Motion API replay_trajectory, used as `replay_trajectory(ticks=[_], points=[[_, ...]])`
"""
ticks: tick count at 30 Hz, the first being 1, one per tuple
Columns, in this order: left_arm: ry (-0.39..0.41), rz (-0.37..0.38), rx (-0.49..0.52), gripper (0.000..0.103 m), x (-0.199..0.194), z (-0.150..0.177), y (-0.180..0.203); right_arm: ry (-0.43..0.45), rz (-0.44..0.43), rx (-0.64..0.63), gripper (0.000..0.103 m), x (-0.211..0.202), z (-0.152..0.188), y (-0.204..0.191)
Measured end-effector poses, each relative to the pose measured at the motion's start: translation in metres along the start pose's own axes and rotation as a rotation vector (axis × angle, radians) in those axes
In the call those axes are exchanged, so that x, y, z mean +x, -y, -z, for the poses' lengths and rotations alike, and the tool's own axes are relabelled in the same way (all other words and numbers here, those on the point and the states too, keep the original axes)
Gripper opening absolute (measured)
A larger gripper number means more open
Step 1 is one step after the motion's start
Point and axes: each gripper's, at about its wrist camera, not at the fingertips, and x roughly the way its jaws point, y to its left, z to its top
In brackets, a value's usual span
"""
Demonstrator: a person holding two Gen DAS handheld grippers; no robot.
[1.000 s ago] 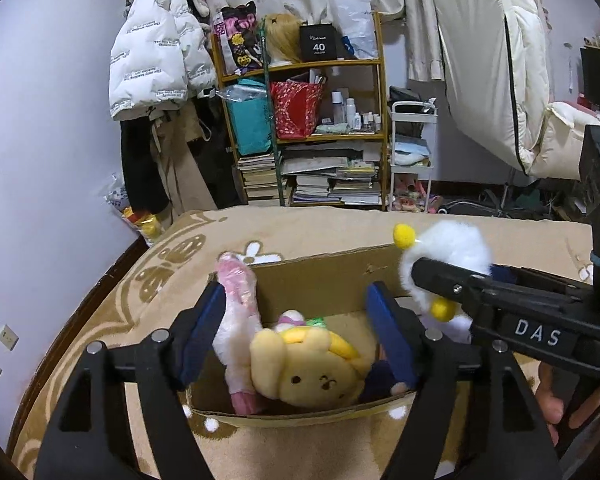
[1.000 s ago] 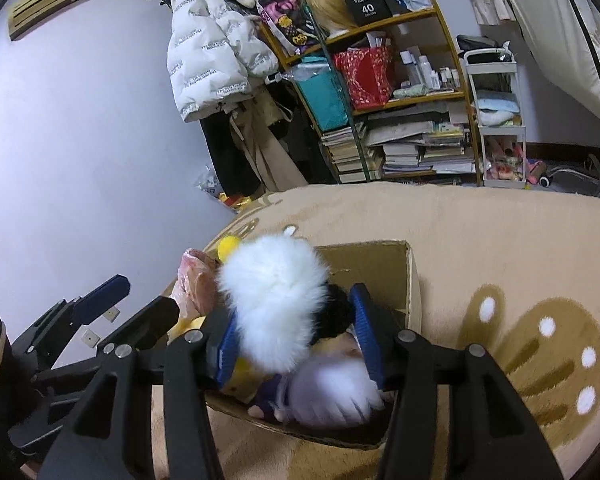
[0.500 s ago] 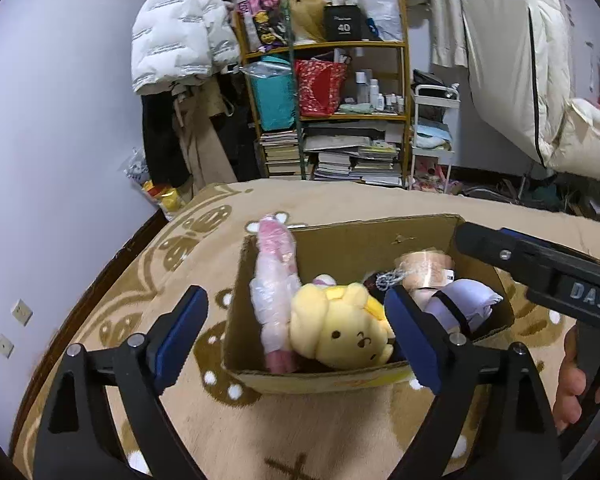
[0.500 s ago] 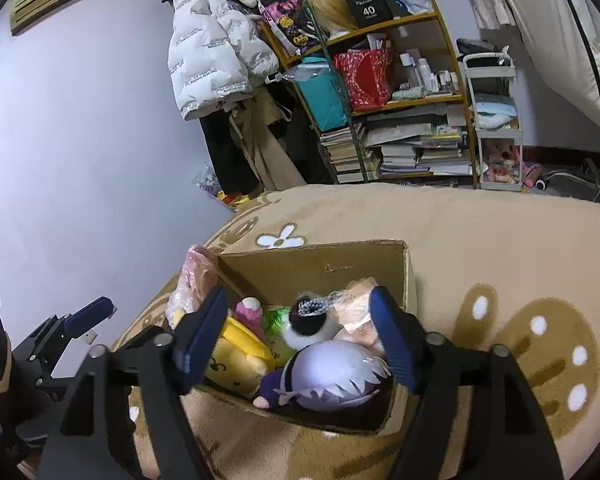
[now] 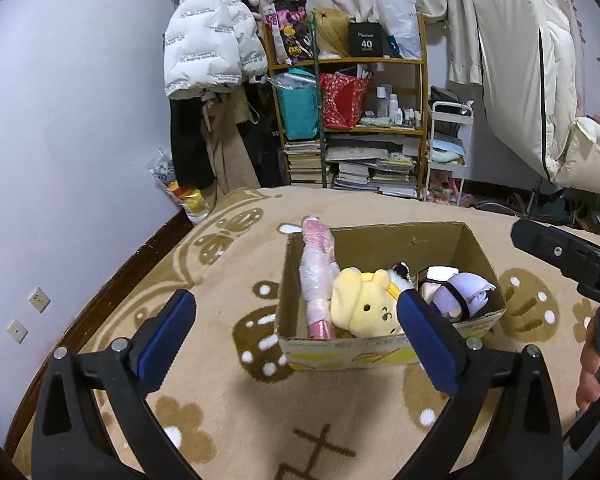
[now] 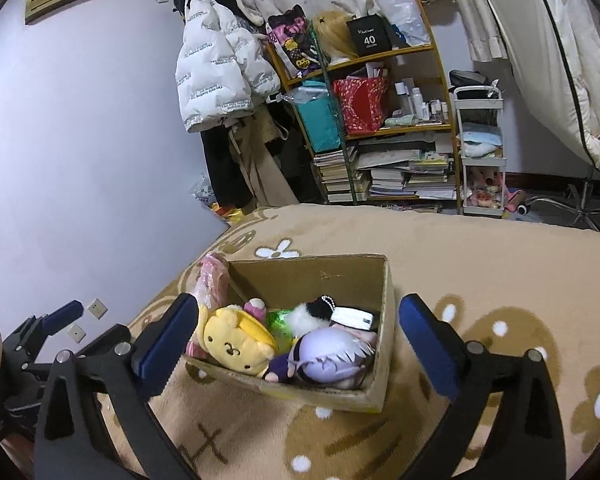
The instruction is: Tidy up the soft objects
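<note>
A tan plush rug with brown flower prints (image 6: 480, 264) covers the floor. At twelve o'clock, a yellow-framed shelf of books (image 6: 384, 132); beside it, a white puffer jacket (image 6: 216, 68) against the pale lilac wall (image 6: 80, 128).

A cardboard box (image 6: 384, 320) sits on the rug (image 6: 480, 264). Inside it, a wrapped doll (image 5: 318, 276) leans upright at the left wall, a bear plush (image 5: 364, 308) lies just right of it, and a round-headed plush (image 6: 332, 354) fills the near right corner. Behind the rug, a shelf unit (image 6: 380, 120) stands against the wall.
</note>
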Motion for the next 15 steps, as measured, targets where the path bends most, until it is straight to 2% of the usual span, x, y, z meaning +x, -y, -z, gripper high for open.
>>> replay_trajectory(ticks=[15], points=[[0.071,-0.022,-0.008,0.100,-0.063,0.014,-0.012,0.086,0.039,-0.068,0.103,-0.061,0.006,-0.019]])
